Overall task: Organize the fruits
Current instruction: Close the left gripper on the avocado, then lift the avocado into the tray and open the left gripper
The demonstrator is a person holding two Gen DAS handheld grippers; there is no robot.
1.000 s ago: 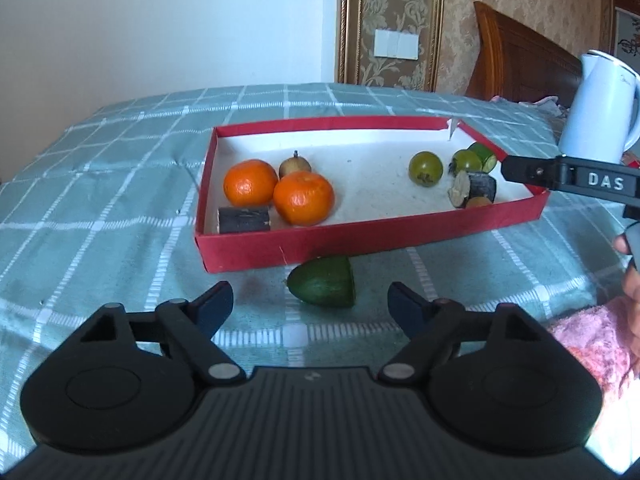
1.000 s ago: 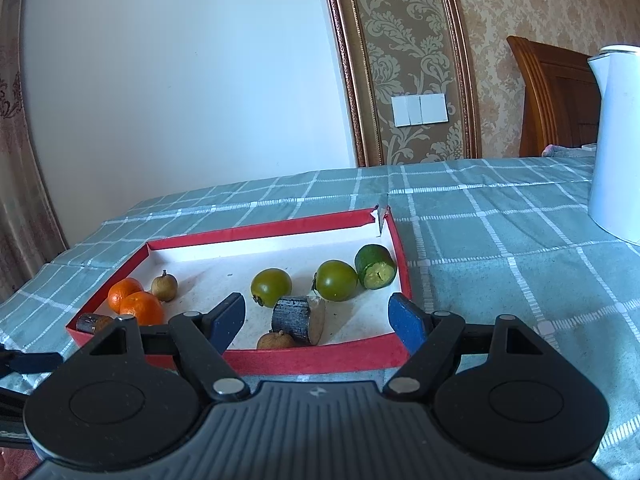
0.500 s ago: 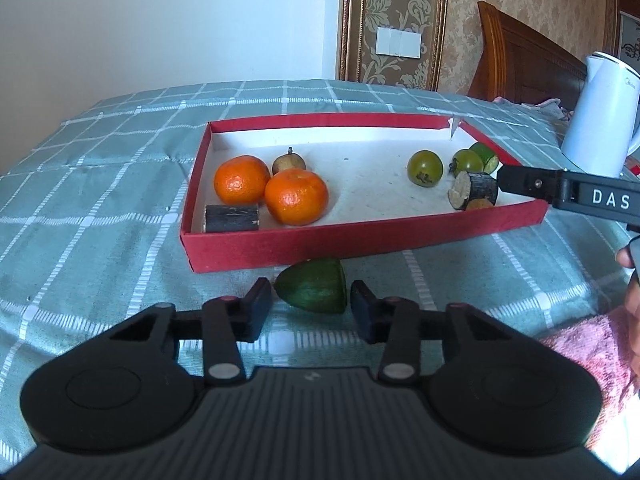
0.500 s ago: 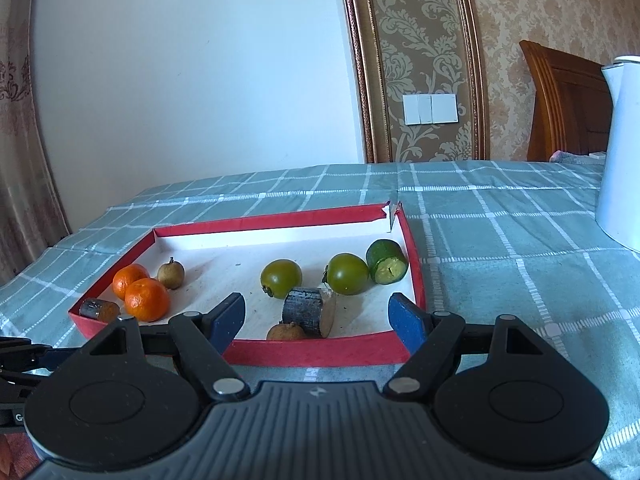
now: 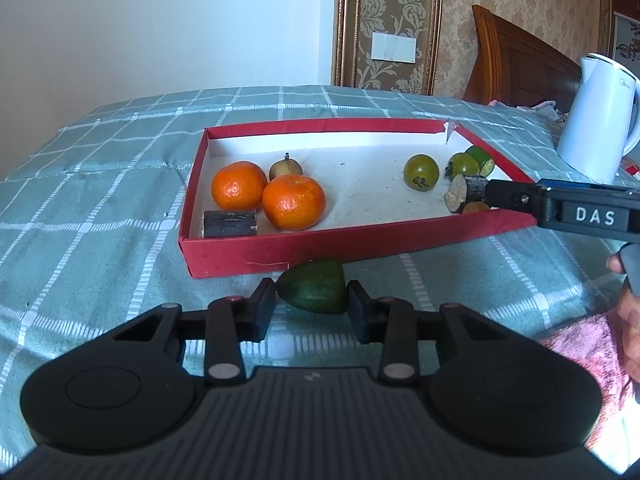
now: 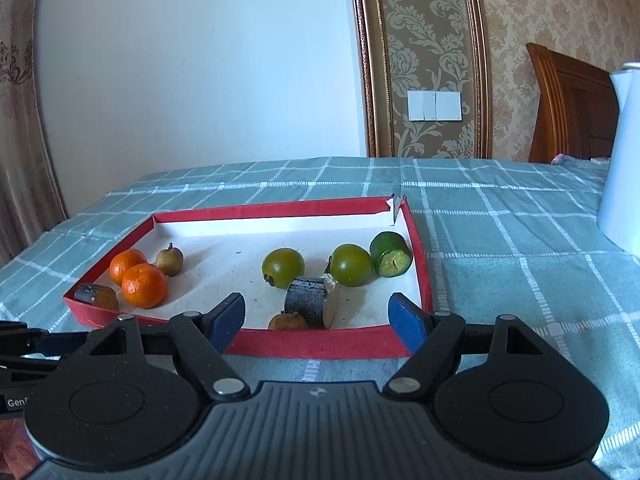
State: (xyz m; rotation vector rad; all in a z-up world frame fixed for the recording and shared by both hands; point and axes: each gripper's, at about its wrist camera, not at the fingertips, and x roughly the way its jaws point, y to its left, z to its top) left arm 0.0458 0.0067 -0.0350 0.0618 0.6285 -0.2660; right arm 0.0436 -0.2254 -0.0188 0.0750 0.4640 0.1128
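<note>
The left gripper (image 5: 311, 307) has its fingers (image 5: 262, 309) pressed on both sides of the green cucumber piece (image 5: 314, 290), which lies on the checked cloth of the table (image 5: 100, 216), just in front of the near wall of the red box (image 5: 360, 240). Inside the box are two oranges (image 5: 294, 201), two dark cane pieces (image 5: 229, 223), two green round fruits (image 5: 421, 171) and another cucumber piece (image 6: 391, 254). The right gripper (image 6: 317, 320) hovers before the box with fingers spread apart, holding nothing. A white kettle (image 5: 596, 120) stands to the right.
</note>
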